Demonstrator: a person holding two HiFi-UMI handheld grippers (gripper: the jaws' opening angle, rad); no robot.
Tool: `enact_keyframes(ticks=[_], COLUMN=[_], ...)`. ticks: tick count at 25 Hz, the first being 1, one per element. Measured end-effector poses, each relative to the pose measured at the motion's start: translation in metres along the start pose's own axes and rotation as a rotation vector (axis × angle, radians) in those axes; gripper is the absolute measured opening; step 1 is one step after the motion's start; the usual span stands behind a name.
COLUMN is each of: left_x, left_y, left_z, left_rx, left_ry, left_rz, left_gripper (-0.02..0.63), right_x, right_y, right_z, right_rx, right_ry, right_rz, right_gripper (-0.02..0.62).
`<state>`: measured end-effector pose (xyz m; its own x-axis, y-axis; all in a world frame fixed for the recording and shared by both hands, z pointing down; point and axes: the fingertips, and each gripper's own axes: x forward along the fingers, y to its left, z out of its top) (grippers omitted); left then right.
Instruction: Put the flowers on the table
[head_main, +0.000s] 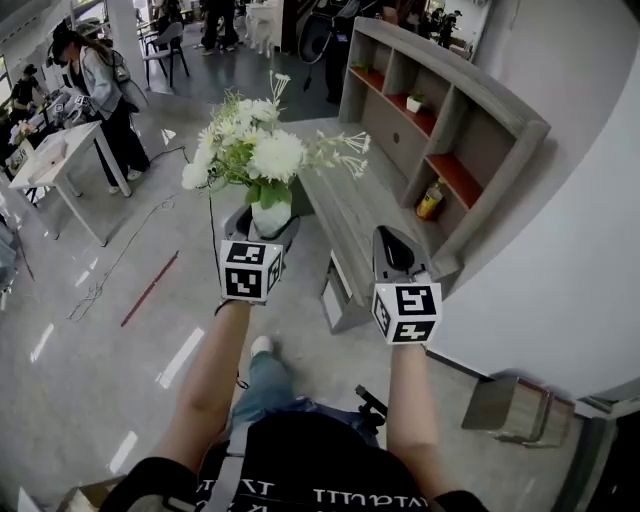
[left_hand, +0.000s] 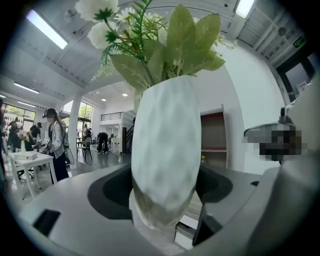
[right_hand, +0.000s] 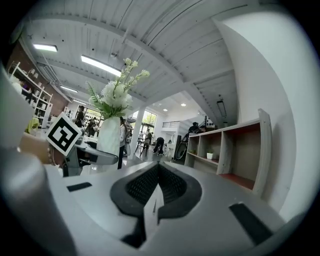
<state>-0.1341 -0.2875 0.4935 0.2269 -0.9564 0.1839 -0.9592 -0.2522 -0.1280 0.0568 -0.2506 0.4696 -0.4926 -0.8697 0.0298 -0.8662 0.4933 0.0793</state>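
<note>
- The flowers (head_main: 248, 150), white blooms with green leaves, stand upright in a white vase (left_hand: 164, 150).
- The vase is not on any table. It is held up in front of the person, over the floor and just left of a long grey bench (head_main: 352, 215).
- The left tongs (head_main: 262, 230) grip the vase low on its body. The jaws stand wide apart, one pad pressing on each side of it.
- The right tongs (right_hand: 158, 170) are off to the right of the vase. Their jaws are together with nothing between them, and they touch nothing.
- A grey shelf unit (head_main: 470, 120) with red-backed compartments runs behind the bench. It holds a yellow bottle (head_main: 430, 201).
- Far left, a person (head_main: 103, 85) stands by a white table (head_main: 55, 165).
</note>
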Motion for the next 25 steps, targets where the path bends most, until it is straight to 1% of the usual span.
enact_keyframes(ticks=[5, 8, 11, 14, 18, 20, 25], left_x=[0.002, 0.008, 0.009, 0.001, -0.013, -0.022, -0.016], left_y=[-0.004, -0.002, 0.000, -0.004, -0.017, -0.021, -0.021], left_z=[-0.009, -0.008, -0.010, -0.011, -0.006, -0.010, -0.007], left_rx=[0.001, 0.011, 0.017, -0.007, -0.057, -0.070, -0.064], left_ry=[-0.001, -0.016, -0.014, 0.010, 0.058, 0.085, 0.061], left_rz=[-0.036, -0.052, -0.048, -0.045, -0.080, -0.090, -0.091], left_gripper=[0.370, 0.370, 0.370, 0.370, 0.370, 0.370, 0.370], right_x=[-0.004, 0.002, 0.008, 0.000, -0.022, -0.032, -0.027], right_y=[0.001, 0.001, 0.001, -0.002, -0.003, 0.002, -0.002], right_z=[-0.015, -0.015, -0.016, -0.015, -0.009, -0.011, -0.012], right_rx=[0.021, 0.006, 0.004, 0.008, 0.016, 0.025, 0.021], right_ry=[0.029, 0.031, 0.036, 0.099, 0.207, 0.240, 0.216], right_rz=[-0.027, -0.035, -0.033, -0.027, -0.042, -0.037, -0.034], right_gripper=[0.014, 0.014, 0.014, 0.014, 0.014, 0.014, 0.014])
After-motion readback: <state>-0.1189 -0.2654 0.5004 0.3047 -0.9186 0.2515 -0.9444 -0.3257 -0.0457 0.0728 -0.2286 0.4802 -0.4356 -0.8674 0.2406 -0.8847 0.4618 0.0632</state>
